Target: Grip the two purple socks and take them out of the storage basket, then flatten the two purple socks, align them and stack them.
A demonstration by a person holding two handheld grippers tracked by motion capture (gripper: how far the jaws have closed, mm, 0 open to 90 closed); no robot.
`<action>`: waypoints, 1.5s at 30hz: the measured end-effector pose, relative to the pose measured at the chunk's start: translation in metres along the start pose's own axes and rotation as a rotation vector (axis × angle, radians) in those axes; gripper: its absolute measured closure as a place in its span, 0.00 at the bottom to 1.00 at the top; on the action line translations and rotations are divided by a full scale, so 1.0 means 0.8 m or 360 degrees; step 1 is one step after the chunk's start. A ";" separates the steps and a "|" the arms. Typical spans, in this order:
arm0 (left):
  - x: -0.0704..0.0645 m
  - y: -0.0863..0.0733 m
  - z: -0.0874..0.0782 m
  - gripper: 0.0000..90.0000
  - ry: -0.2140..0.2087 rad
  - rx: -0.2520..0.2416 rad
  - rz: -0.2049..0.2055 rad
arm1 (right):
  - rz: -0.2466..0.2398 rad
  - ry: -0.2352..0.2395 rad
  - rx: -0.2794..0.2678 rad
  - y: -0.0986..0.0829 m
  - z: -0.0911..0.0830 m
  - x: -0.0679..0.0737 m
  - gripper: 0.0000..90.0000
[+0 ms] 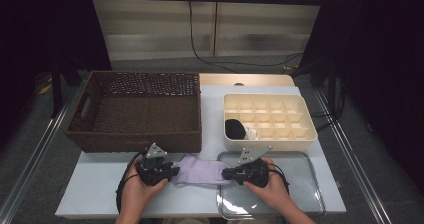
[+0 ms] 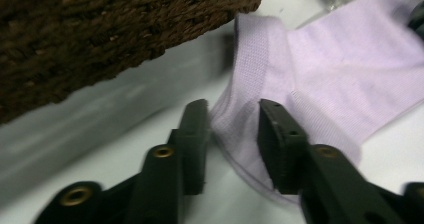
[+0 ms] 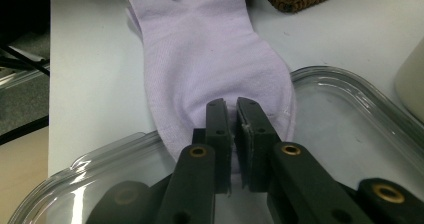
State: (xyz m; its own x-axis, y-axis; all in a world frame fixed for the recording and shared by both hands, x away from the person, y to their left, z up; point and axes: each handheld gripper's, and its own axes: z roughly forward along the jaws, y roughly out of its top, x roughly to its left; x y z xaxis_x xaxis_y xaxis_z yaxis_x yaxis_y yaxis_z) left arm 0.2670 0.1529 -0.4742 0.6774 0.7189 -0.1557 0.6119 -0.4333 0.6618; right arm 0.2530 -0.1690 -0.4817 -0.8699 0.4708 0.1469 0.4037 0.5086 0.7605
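Lilac sock stretched flat between two claws at the front of the table.

Far left sits the brown wicker basket [image 1: 137, 109]. Just in front of it the left claw [image 1: 172, 173] has its jaws apart, straddling the cuff end of the lilac sock [image 1: 200, 171] without pinching it. The sock lies on the white table [image 1: 100, 194], toe end draped over the rim of the clear glass tray [image 1: 305, 194]. There the right claw [image 1: 225, 174] is clamped tight on the toe. Behind the tray: a cream divided box [image 1: 270, 116].
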 end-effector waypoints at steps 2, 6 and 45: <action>-0.001 -0.002 0.000 0.77 0.0006 -0.0015 0.0022 | 0.0003 -0.0002 0.0003 0.000 0.000 0.000 0.94; 0.000 -0.006 0.000 0.82 -0.0016 -0.0048 0.0046 | 0.0015 -0.0005 0.0007 0.000 0.000 0.000 0.94; 0.005 0.017 -0.029 0.93 -0.0183 -0.0032 -0.0113 | 0.0026 -0.0017 0.0003 0.001 0.001 0.000 0.94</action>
State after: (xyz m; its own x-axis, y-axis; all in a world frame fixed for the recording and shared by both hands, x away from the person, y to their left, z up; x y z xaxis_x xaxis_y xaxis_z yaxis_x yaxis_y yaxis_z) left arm 0.2684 0.1623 -0.4484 0.6760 0.6796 -0.2849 0.6522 -0.3717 0.6607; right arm 0.2534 -0.1676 -0.4816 -0.8600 0.4869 0.1527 0.4186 0.5020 0.7568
